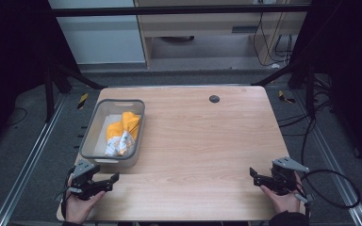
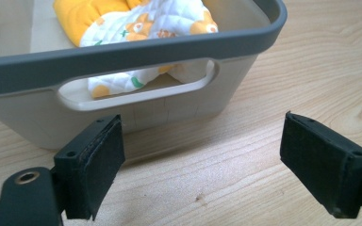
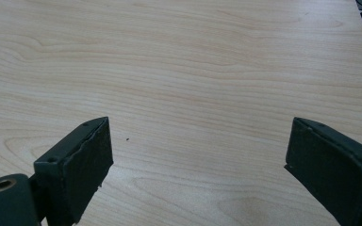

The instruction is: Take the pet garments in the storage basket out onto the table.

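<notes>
At the left of the high view we see a grey bin (image 1: 92,126) on the table (image 1: 202,141), and in it lies a crumpled cloth (image 1: 121,133), orange on one side and white with small orange bear prints on the other. Our left gripper (image 1: 109,181) sits at the lower left just below the bin, jaws spread and empty, facing its handle slot (image 2: 136,89). Our right gripper (image 1: 254,175) rests at the lower right over bare wood, jaws likewise spread wide.
</notes>
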Demonstrator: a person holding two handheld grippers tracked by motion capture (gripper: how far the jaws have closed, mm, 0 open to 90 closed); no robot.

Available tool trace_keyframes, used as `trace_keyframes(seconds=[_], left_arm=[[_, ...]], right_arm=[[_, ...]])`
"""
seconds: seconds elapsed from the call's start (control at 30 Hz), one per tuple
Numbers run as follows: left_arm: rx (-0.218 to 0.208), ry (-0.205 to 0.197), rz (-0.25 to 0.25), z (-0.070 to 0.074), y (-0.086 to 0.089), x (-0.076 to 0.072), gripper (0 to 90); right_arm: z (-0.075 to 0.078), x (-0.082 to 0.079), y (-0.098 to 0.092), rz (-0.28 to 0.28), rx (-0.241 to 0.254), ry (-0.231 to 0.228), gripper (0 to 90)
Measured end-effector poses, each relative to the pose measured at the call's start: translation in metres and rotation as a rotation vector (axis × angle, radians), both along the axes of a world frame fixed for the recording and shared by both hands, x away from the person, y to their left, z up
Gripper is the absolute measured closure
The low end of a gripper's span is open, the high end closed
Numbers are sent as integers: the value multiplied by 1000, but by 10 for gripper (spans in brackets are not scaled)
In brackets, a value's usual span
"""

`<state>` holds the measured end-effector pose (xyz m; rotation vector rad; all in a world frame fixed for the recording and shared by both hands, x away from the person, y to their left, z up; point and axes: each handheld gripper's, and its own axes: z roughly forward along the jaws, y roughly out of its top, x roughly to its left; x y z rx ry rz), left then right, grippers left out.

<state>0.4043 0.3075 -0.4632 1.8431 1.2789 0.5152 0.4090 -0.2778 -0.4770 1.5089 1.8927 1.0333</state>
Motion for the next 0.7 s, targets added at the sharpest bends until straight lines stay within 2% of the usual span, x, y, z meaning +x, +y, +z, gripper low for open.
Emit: trace_keyframes(seconds=[0.13, 0.33, 0.43, 0.7], left_arm=[[-21, -15, 7, 4, 1, -2, 139], [-29, -32, 16, 10, 2, -2, 131], [-38, -49, 23, 16, 3, -3, 133], [-63, -61, 36, 28, 8, -3, 138]], right_arm=[[-2, 0, -3, 7, -6, -4, 93], [-4, 0, -3, 7, -17, -19, 112], [-4, 0, -3, 10, -11, -11, 125], [-5, -1, -2, 14, -12, -30, 131]])
